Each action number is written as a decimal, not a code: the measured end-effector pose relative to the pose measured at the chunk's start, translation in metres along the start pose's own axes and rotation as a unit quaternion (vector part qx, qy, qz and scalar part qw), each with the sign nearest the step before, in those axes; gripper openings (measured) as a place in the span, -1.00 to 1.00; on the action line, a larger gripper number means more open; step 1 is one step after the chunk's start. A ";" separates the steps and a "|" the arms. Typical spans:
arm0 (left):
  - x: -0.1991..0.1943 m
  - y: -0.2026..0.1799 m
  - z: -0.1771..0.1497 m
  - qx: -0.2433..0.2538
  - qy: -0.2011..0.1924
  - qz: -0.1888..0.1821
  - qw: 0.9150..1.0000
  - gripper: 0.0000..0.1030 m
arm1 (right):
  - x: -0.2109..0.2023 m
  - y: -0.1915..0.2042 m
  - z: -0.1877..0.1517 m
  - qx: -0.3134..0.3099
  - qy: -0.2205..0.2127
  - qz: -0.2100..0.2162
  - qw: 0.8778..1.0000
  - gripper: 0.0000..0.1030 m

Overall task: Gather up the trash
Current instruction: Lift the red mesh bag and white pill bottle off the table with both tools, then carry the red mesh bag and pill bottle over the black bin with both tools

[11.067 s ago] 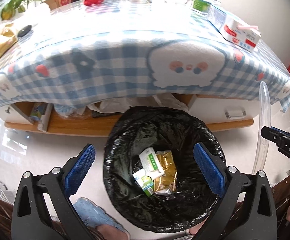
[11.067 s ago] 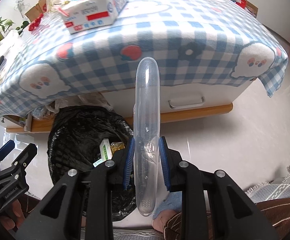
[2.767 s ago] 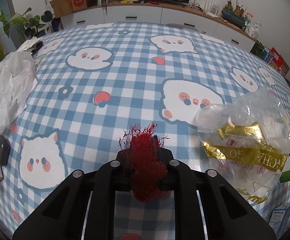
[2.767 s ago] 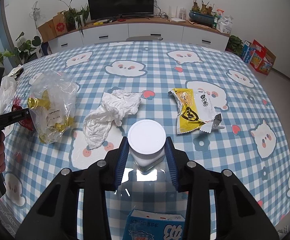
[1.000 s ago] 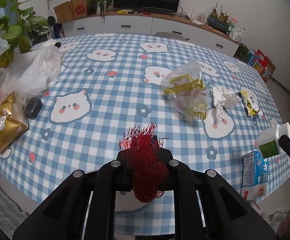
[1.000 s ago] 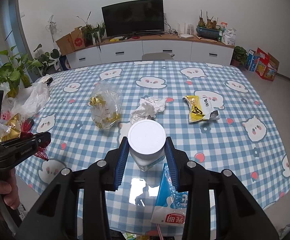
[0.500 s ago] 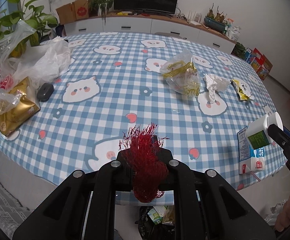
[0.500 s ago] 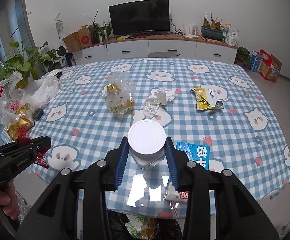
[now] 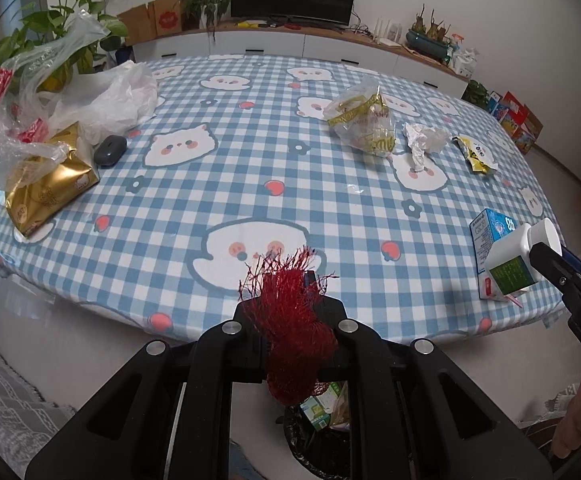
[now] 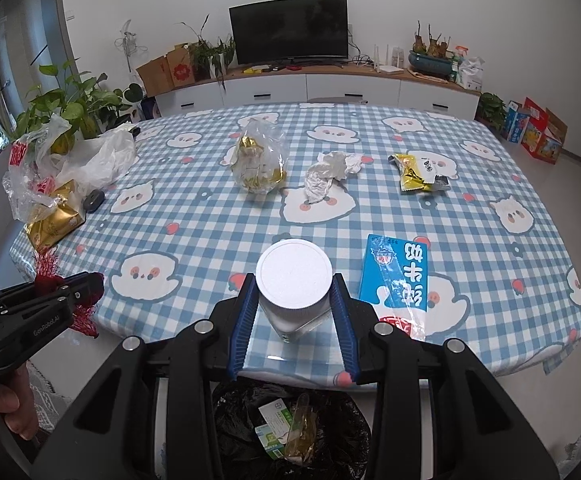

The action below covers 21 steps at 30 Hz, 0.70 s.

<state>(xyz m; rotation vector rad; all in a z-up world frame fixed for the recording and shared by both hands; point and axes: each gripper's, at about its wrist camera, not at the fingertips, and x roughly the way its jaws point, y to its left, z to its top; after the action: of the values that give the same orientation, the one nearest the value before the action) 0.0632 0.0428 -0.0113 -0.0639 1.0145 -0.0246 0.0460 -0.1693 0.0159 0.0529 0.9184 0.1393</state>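
Trash bin sits on the floor below the surface's near edge; your left gripper pinches red netting, your right gripper clamps a white-capped bottle.

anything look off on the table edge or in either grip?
One thing: the blue milk carton lies flat at the near table edge, its bottom end seeming to overhang above the black trash bin. Grips look normal: left gripper clamps red mesh netting, right gripper a white-capped bottle.

television, potted plant, cardboard boxes
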 end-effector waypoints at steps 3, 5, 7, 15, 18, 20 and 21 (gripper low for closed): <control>-0.005 0.001 -0.012 0.002 0.002 -0.002 1.000 -0.74 | -0.006 0.005 -0.008 -0.004 0.001 0.003 1.000 -0.32; -0.009 0.001 -0.020 0.004 0.002 -0.003 1.000 -0.74 | -0.009 0.008 -0.014 -0.006 0.001 0.004 1.000 -0.32; -0.012 0.001 -0.027 0.005 0.003 -0.006 1.000 -0.74 | -0.013 0.010 -0.020 -0.008 0.002 0.006 1.000 -0.32; -0.027 0.006 -0.054 0.002 0.000 -0.018 1.000 -0.74 | -0.023 0.015 -0.044 -0.009 0.005 0.012 1.000 -0.32; -0.025 0.008 -0.066 0.002 0.003 -0.017 1.000 -0.74 | -0.023 0.017 -0.055 -0.009 0.010 0.013 1.000 -0.32; -0.021 0.011 -0.076 0.001 0.008 -0.016 1.000 -0.74 | -0.022 0.018 -0.063 -0.009 0.013 0.014 1.000 -0.32; -0.018 0.011 -0.082 0.000 0.013 -0.017 1.000 -0.74 | -0.020 0.018 -0.068 -0.009 0.016 0.012 1.000 -0.32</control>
<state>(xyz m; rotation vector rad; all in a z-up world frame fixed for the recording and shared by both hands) -0.0158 0.0516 -0.0396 -0.0802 1.0389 -0.0559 -0.0216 -0.1552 -0.0074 0.0452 0.9493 0.1719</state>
